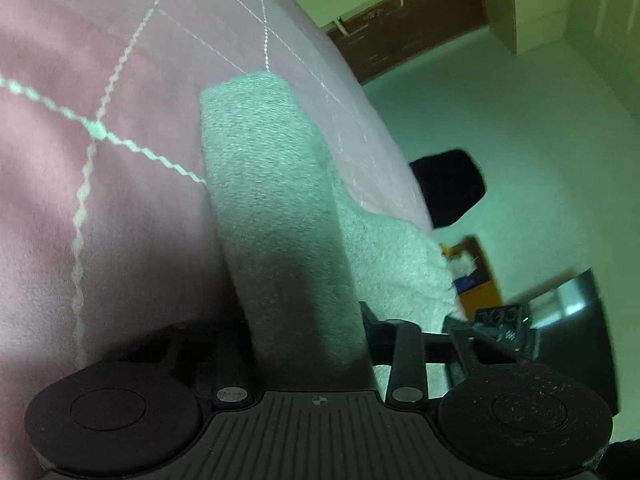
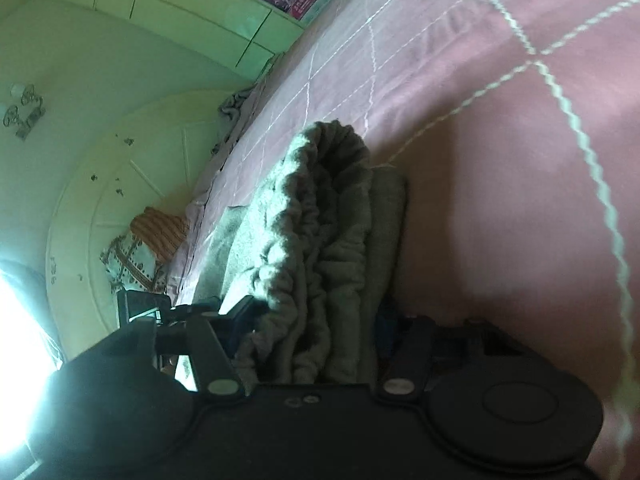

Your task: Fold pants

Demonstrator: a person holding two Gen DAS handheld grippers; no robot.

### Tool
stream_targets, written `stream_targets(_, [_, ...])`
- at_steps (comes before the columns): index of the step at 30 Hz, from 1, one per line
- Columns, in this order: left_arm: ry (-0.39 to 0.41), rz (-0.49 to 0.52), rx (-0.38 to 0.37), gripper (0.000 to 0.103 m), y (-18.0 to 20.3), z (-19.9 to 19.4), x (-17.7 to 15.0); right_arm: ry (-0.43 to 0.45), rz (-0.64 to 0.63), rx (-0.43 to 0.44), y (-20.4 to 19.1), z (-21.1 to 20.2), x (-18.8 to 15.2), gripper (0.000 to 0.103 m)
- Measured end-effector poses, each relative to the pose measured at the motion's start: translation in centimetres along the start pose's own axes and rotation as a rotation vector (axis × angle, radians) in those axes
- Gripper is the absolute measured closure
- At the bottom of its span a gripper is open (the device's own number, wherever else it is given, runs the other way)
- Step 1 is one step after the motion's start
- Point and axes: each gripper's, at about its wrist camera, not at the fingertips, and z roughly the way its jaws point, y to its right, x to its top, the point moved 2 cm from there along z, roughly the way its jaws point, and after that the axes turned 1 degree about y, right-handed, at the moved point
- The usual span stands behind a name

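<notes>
Grey fleece pants lie on a pink quilted bedspread. In the left wrist view a folded pant leg runs up from between the jaws of my left gripper, which is shut on it. In the right wrist view the gathered elastic waistband bunches between the jaws of my right gripper, which is shut on it. The fingertips of both grippers are hidden by the cloth. The other gripper shows at the right of the left wrist view.
The bedspread has white zigzag stitching in squares. The bed edge drops to a pale floor with a black object. A curved headboard and patterned pillows stand at the left of the right wrist view.
</notes>
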Motion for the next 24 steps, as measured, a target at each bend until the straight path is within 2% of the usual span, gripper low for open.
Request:
stream_targets(4, [0.037, -0.016, -0.06, 0.076, -0.6, -0.3, -0.9, -0.017, -0.029, 0.035, -0.1, 0.5, 0.5, 0.051])
stream_targets(8, [0.066, -0.006, -0.128, 0.076, -0.1, -1.2, -0.9, 0.002, -0.02, 0.076, -0.4, 0.5, 0.9, 0.053])
stream_targets(11, [0.093, 0.031, -0.149, 0.077, 0.8, -1.4, 0.9, 0.006, -0.045, 0.106, -1.5, 0.9, 2.3, 0.053])
stream_targets(16, [0.163, 0.079, -0.155, 0.077, 2.0, -1.3, 6.9, 0.019, -0.104, 0.128, -3.0, 3.2, 7.0, 0.055])
stream_targets(20, [0.187, 0.11, -0.121, 0.077, 2.3, -0.2, 12.2, 0.061, -0.121, 0.137, -3.9, 6.4, 12.6, 0.055])
stream_targets(23, [0.175, 0.062, -0.051, 0.074, -0.5, 1.3, 14.9, 0.069, -0.089, 0.142, -3.8, 9.2, 16.0, 0.053])
stream_targets(24, [0.162, 0.035, 0.042, 0.054, -2.7, 2.3, 15.3, 0.067, -0.082, 0.131, -3.3, 10.3, 16.7, 0.047])
